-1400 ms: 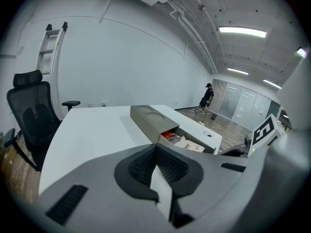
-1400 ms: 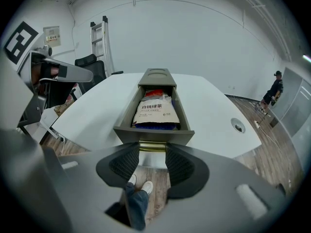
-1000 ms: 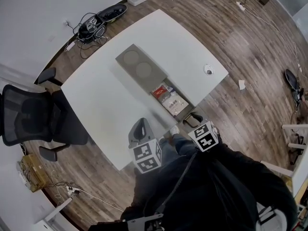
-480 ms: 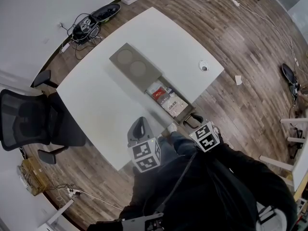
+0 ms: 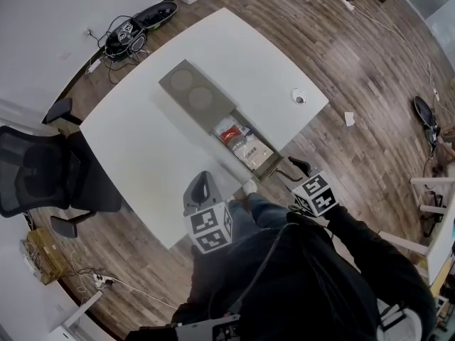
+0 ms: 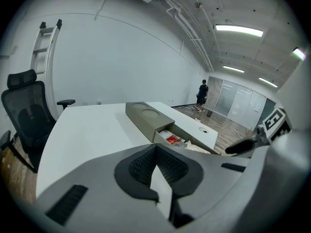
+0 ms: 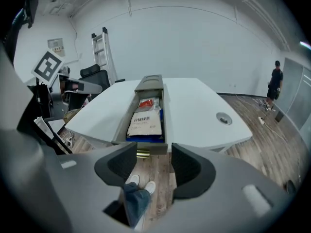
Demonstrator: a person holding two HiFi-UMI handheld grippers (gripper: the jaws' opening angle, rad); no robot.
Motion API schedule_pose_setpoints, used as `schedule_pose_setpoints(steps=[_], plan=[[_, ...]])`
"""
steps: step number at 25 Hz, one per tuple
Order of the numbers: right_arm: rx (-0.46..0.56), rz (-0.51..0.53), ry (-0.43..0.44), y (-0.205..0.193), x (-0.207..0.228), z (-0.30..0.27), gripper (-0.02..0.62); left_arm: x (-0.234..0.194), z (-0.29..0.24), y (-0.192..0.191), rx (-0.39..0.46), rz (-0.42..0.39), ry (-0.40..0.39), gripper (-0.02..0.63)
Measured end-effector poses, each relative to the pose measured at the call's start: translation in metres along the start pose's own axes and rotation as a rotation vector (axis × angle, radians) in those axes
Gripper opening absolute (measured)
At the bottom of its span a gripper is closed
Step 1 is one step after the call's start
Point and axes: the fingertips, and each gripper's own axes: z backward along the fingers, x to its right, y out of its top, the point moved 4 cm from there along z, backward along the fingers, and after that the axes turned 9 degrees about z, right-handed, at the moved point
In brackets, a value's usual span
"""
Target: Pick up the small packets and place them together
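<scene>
Packets (image 7: 145, 123) lie in the open drawer (image 7: 124, 120), long axis running straight away from the right gripper (image 7: 154, 153), the nearer one, whose empty jaws have just been opening. The left gripper (image 6: 156, 154) is pressed together.

A white table (image 5: 142, 141) with a round cable grommet (image 5: 299, 98) stands on a brown wood-plank floor (image 5: 355, 55), with a black mesh office chair (image 5: 35, 172) at one end and a tangle of cables and black gear (image 5: 124, 38) on the floor by the plain white wall (image 5: 50, 20). A ladder (image 6: 47, 31) leans against that wall, and a cardboard box (image 5: 43, 251) sits on the floor near the chair. Long strip lights (image 6: 239, 30) run along the open ceiling, and a person (image 6: 203, 93) stands far off beside a glass partition (image 6: 238, 106).
</scene>
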Motion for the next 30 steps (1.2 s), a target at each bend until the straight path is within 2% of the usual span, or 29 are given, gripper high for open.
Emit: schedule_pose_setpoints(steps=[2,5,8,15,19,25,30], plan=[[0.030,0.060,0.013,0.021,0.012,0.011,0.195,-0.004,0.002,0.001,0.008,0.010,0.013,-0.002],[0.045,0.192,0.093,0.058,0.016,0.009,0.198,-0.013,0.007,0.003,0.019,0.029,0.037,-0.002],[0.026,0.327,0.187,0.086,0.008,-0.010,0.204,-0.022,0.014,0.004,0.031,0.047,0.069,-0.002],[-0.068,0.600,0.306,0.128,-0.014,-0.077,0.213,-0.043,0.027,0.004,0.065,0.092,0.141,-0.002],[-0.163,0.744,0.347,0.137,-0.022,-0.109,0.218,-0.054,0.033,0.005,0.081,0.121,0.178,-0.002],[-0.322,0.962,0.390,0.127,-0.024,-0.136,0.218,-0.074,0.039,0.009,0.101,0.159,0.239,-0.002],[-0.403,1.032,0.413,0.125,-0.031,-0.149,0.218,-0.089,0.040,0.015,0.110,0.172,0.265,-0.002]])
